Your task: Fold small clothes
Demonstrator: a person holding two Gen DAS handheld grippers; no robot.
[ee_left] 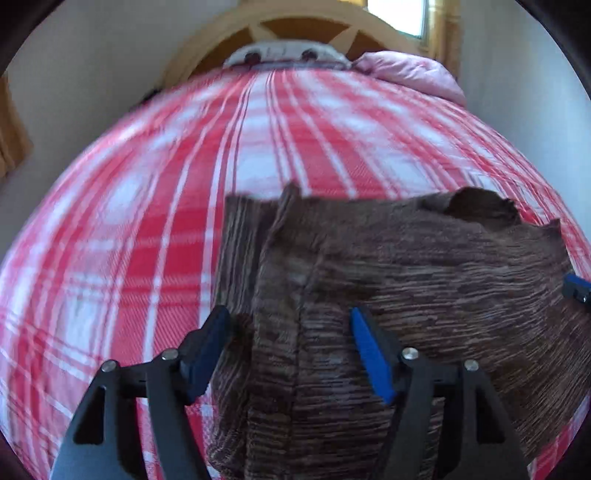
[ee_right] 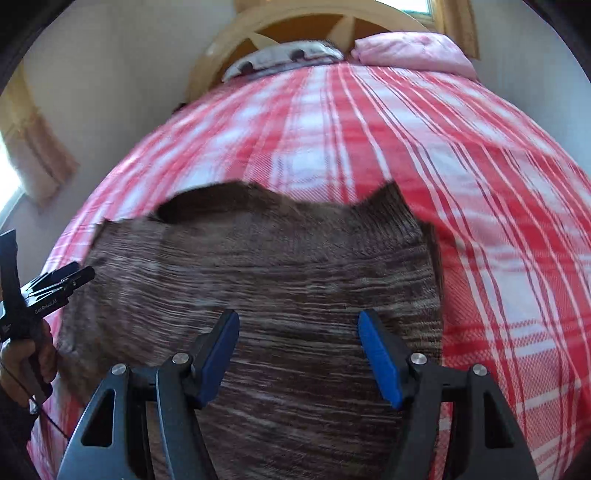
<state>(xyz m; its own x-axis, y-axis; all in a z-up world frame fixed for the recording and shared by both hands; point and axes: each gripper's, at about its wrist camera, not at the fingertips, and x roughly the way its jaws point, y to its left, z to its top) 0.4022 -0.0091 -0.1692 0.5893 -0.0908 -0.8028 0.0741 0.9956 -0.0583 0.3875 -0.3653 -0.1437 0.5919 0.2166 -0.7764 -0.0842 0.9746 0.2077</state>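
Observation:
A small brown ribbed knit garment (ee_left: pixel 424 280) lies spread on the red and white plaid bed cover (ee_left: pixel 147 221), its left part folded over into a ridge. My left gripper (ee_left: pixel 290 325) is open above the garment's folded left side, nothing between its blue pads. In the right wrist view the same garment (ee_right: pixel 258 266) lies flat with its neckline away from me. My right gripper (ee_right: pixel 297 328) is open over its near right part. The left gripper (ee_right: pixel 59 284) shows at the garment's left edge, the right gripper's fingertip (ee_left: pixel 576 288) at its right edge.
The plaid cover (ee_right: pixel 480 184) spans the whole bed. A pink pillow (ee_right: pixel 410 50) and a white patterned pillow (ee_right: pixel 280 55) lie against the wooden headboard (ee_left: pixel 295 29). Walls stand on both sides, with a curtain (ee_right: pixel 37 155) at the left.

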